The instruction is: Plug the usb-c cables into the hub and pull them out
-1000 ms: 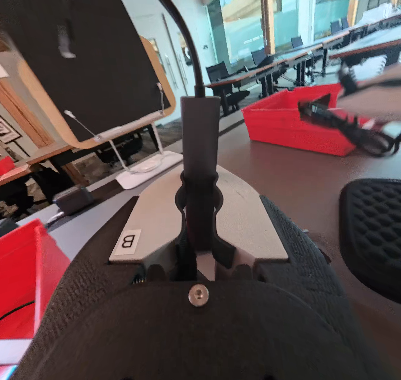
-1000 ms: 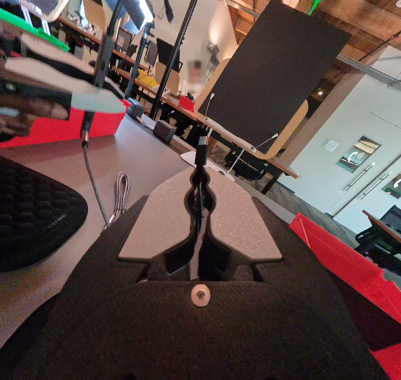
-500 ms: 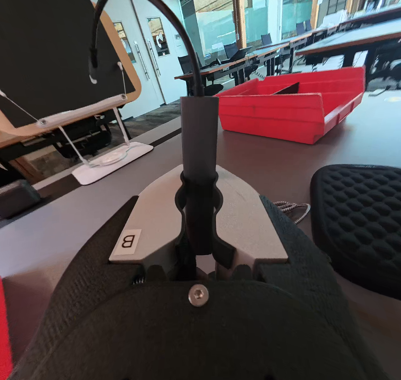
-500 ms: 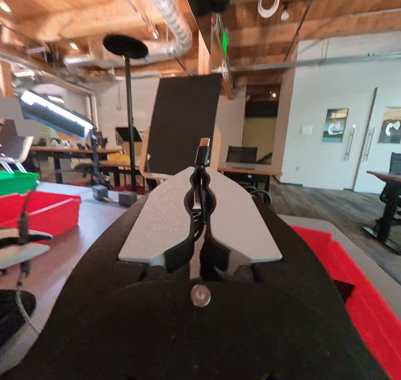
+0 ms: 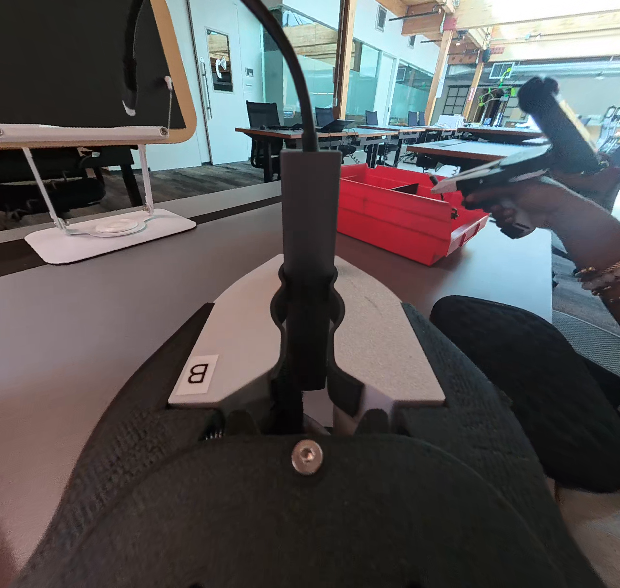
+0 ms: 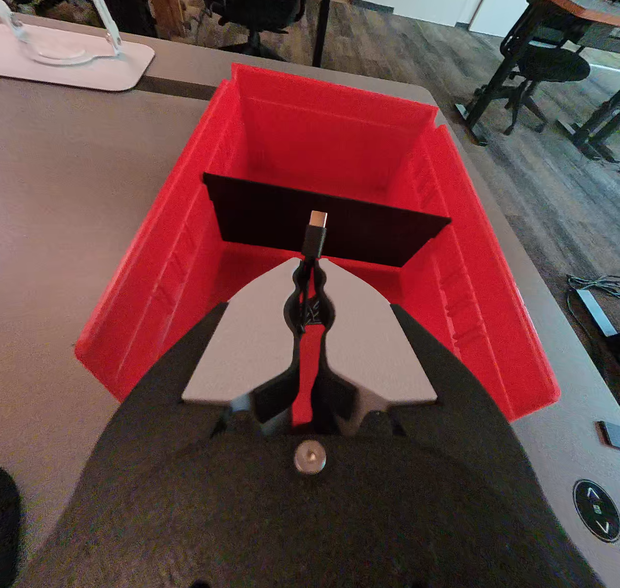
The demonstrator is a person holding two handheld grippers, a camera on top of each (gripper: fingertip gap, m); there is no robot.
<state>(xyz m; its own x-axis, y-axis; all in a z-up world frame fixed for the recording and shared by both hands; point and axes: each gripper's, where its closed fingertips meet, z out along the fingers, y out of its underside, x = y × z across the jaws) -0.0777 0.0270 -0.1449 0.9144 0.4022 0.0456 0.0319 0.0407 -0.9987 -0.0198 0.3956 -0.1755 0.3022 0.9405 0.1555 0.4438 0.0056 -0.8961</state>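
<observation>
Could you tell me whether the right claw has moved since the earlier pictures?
Yes. The right claw, shut on the usb-c cable, has swung from facing the room to tilting down over the red bin.

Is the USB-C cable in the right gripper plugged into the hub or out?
Out. The USB-C cable shows its bare metal tip over the red bin; the hub is in the left gripper.

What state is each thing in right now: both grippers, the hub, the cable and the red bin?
Left gripper: shut on the hub.
Hub: held upright, its own black lead arching off the top; no cable plugged in that I can see.
Right gripper: shut on the usb-c cable, over the red bin.
Usb-c cable: unplugged, metal tip bare.
Red bin: open-topped, black divider across it, far compartment empty.
</observation>
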